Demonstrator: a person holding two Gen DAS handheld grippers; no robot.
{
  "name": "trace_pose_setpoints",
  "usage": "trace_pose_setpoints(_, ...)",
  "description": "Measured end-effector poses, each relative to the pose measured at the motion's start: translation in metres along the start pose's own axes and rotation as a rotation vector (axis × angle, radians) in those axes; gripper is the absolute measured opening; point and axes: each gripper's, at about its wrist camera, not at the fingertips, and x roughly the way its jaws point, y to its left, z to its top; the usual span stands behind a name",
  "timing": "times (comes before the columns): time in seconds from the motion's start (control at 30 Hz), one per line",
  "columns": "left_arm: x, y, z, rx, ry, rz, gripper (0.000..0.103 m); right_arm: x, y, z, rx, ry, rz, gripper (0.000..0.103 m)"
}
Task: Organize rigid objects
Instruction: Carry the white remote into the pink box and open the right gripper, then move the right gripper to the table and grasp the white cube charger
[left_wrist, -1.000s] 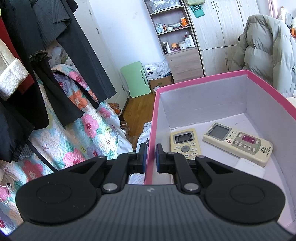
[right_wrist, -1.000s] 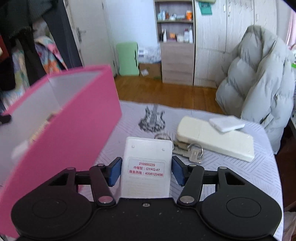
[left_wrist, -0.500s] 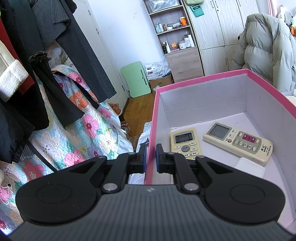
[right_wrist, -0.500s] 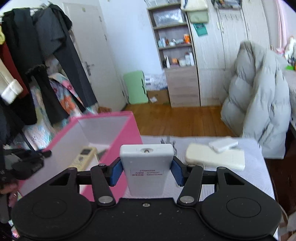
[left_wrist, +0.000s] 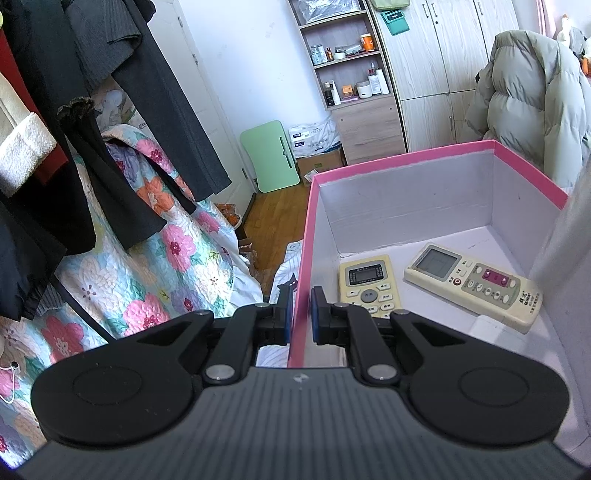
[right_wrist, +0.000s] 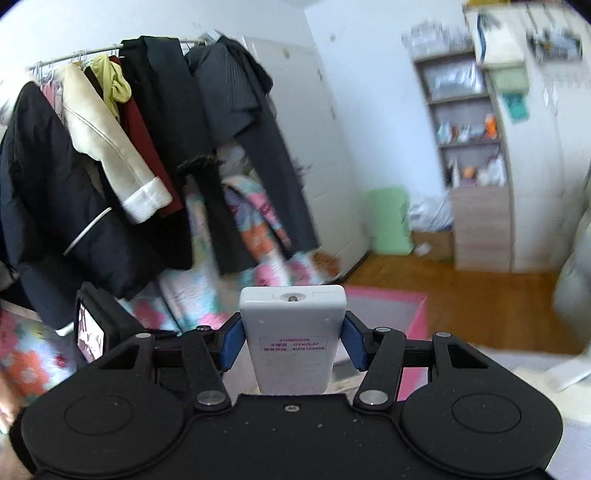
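Bedroom, bright daylight, wood floor (left_wrist: 275, 206) running back to a pale wardrobe (left_wrist: 436, 48) and an open shelf unit (left_wrist: 343, 55) crowded with bottles and jars. Green folding panel (left_wrist: 269, 155) propped against the white wall, cardboard boxes just beside it. Clothes rail (right_wrist: 74, 55) loaded with dark coats, a cream jacket and something red — floral quilt (left_wrist: 147, 266) hanging under them. Puffy grey coat (left_wrist: 528, 92) heaped at the far right.

Left gripper (left_wrist: 302, 314) clamped tight on the near wall of the pink box (left_wrist: 406, 158), one pad outside, one inside. White interior, two remotes lying flat on the bottom: a small cream remote (left_wrist: 369, 284) near the gripper, a longer white remote (left_wrist: 476, 284) beside it, apart but close.

Right gripper (right_wrist: 291, 339) up in the air, blue pads pressed on both sides of a white remote (right_wrist: 291, 332), label side up, emitter end pointing out toward the room. Pink box corner (right_wrist: 413, 314) showing just beyond and below it. Patterned bedspread (right_wrist: 535, 354) at lower right, blurred. Right view smeared — fine detail on the shelves not readable there.
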Motion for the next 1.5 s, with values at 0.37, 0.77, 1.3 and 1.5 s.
trace_pose_setpoints(0.37, 0.005, 0.010, -0.001, -0.053, 0.015, -0.025, 0.010, 0.061, 0.010, -0.043, -0.088, 0.233, 0.190, 0.061)
trace_pose_setpoints(0.77, 0.008, 0.012, -0.002, -0.055, 0.016, -0.026, 0.009, 0.056, 0.033, -0.036, -0.298, 0.450, 0.127, 0.065)
trace_pose_setpoints(1.3, 0.008, 0.006, -0.003, -0.041, 0.020, -0.022, 0.010, -0.045, -0.030, -0.020, -0.081, 0.243, -0.207, 0.076)
trace_pose_setpoints(1.5, 0.008, 0.005, -0.003, -0.041, 0.021, -0.019, 0.010, -0.060, -0.066, -0.054, 0.022, 0.304, -0.359, 0.076)
